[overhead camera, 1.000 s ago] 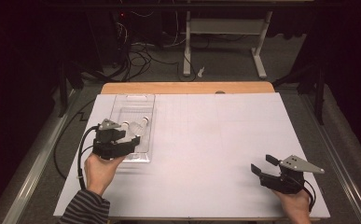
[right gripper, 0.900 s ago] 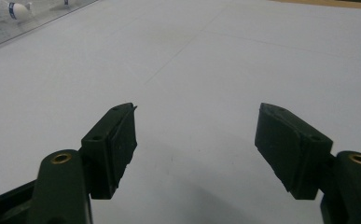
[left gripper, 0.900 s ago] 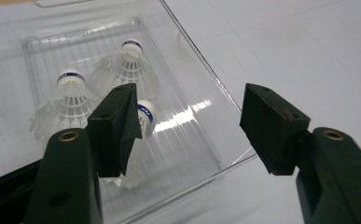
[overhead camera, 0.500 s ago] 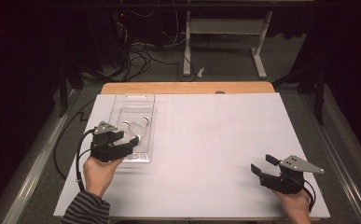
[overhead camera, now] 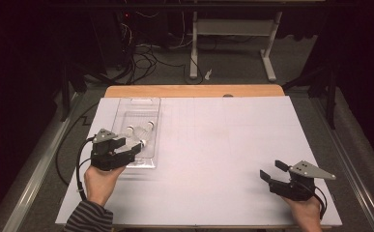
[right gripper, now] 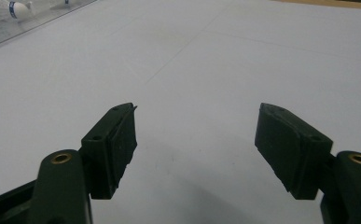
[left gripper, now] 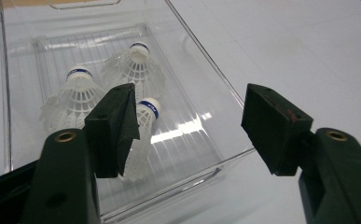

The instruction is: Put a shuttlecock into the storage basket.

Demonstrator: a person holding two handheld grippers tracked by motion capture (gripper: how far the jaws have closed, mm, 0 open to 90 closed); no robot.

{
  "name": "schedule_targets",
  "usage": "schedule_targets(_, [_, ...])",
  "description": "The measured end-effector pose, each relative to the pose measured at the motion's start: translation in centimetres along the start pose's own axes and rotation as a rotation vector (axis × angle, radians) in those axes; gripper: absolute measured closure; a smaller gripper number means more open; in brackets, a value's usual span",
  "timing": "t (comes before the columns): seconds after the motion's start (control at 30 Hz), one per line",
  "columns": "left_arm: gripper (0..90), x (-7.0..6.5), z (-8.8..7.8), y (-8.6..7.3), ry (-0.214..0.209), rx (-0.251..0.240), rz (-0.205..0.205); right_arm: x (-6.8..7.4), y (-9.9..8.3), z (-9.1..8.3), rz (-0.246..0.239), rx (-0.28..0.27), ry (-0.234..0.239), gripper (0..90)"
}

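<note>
High view: the left tongs (overhead camera: 135,149) sit at the near end of the clear tray (overhead camera: 151,104), left of centre in the frame, a shade farther back toward the person than a second ago, when they were pushed further in over the tray. Their jaws stand wide apart and hold nothing. Three shuttlecocks (overhead camera: 140,131) lie inside the tray, and from the left gripper view the nearest shuttlecock (left gripper: 143,128) lies just beyond the tip of the left jaw, partly hidden by it, with the other two farther up the tray, close together. Whether that jaw touches the feathers I cannot tell.

The right tongs (overhead camera: 270,173) rest at the lower right of the frame, jaws apart and empty, where they were before, over bare white table (overhead camera: 233,145).

To my eye the small pull-back means the left hand is lining up on the nearest shuttlecock; no grasp has been made yet.
</note>
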State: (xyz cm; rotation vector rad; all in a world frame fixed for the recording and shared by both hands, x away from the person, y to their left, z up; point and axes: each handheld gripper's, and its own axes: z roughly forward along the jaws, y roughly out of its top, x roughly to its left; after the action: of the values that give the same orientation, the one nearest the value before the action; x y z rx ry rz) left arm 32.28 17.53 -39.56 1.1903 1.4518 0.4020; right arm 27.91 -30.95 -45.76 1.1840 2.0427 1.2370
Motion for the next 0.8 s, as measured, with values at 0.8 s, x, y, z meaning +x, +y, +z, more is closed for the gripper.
schedule_targets(0.8, [35.1,0.9,-1.5,-0.7,-0.009,-0.035,-0.014,0.0,0.0,0.0,0.002,0.002,0.002,30.0])
